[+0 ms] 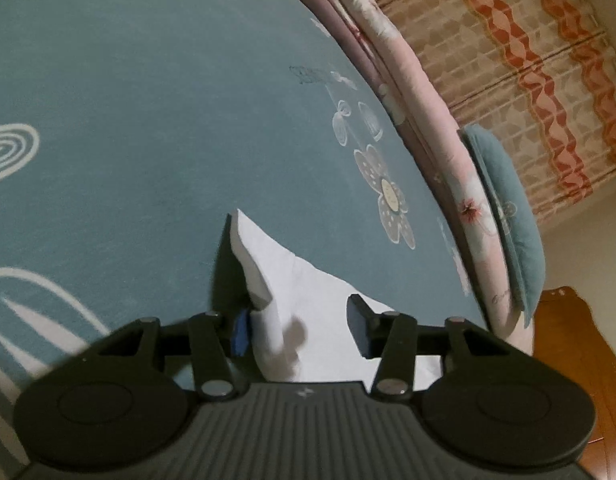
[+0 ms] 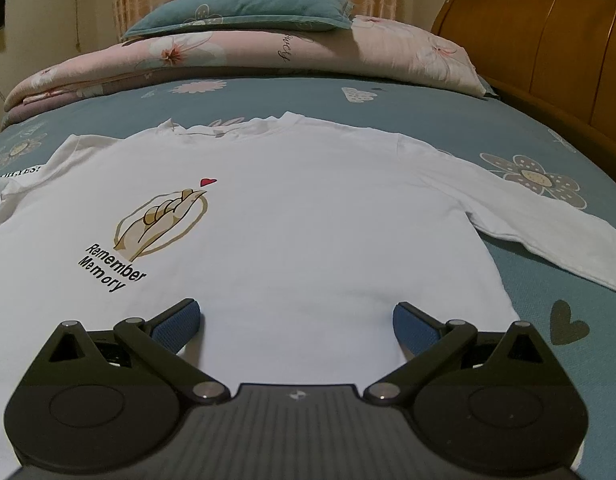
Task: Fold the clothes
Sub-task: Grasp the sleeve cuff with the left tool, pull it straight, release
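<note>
Grippers bracketed a white shirt [image 2: 308,216] spread flat on the bed [image 2: 448,128], collar at 12 o'clock toward the pillow [image 2: 243,4]. At the left gripper [image 1: 297,330], a lifted sleeve [image 1: 267,272] stood between part-open jaws; only one pad seemed to touch, so no firm grip showed. At 6 o'clock, the right gripper [image 2: 297,320] gaped empty over the hem, the other sleeve trailing toward 3 o'clock. The left looked nearer the first fold.

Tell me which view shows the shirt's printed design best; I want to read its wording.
The right wrist view: the white long-sleeved shirt lies flat, with the hand-and-heart print reading "Remember Memory" in full sight. The left wrist view shows only a raised white fold of cloth, no print.
</note>
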Tool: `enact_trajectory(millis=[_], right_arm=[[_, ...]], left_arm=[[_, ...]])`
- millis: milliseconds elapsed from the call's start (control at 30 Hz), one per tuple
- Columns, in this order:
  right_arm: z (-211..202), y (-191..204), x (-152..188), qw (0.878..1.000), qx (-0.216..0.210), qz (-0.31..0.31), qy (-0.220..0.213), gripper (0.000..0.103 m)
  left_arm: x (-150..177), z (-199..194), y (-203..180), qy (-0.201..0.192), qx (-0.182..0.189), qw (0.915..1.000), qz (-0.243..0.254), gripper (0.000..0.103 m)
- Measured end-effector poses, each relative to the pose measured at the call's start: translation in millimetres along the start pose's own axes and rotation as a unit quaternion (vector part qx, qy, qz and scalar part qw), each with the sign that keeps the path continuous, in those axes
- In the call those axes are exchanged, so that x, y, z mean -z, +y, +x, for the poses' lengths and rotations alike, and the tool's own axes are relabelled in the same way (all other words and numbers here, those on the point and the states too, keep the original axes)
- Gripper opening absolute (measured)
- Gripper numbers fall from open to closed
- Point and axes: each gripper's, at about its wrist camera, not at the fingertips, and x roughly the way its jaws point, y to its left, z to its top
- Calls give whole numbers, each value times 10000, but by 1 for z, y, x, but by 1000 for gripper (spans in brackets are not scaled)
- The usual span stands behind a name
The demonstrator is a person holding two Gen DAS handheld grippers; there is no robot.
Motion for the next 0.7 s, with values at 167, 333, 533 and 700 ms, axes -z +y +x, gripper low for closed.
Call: enact_trajectory(millis=[167, 333, 533, 700], right_arm=[[-1, 1, 0, 10000, 4, 9, -3, 103], [-1, 0, 0, 10000, -8, 28, -6, 103], [-1, 0, 0, 10000, -11, 31, -9, 103], [-1, 0, 0, 10000, -13, 33, -9, 103]], left_arm=[[0, 0, -25, -21, -703, 9957, 610, 7], [-19, -12, -52, -280, -870, 9910, 975, 5], [-39, -29, -66, -425, -1185, 9846, 1211, 5], [-39, -34, -64, -435, -1363, 9816, 1267, 6]])
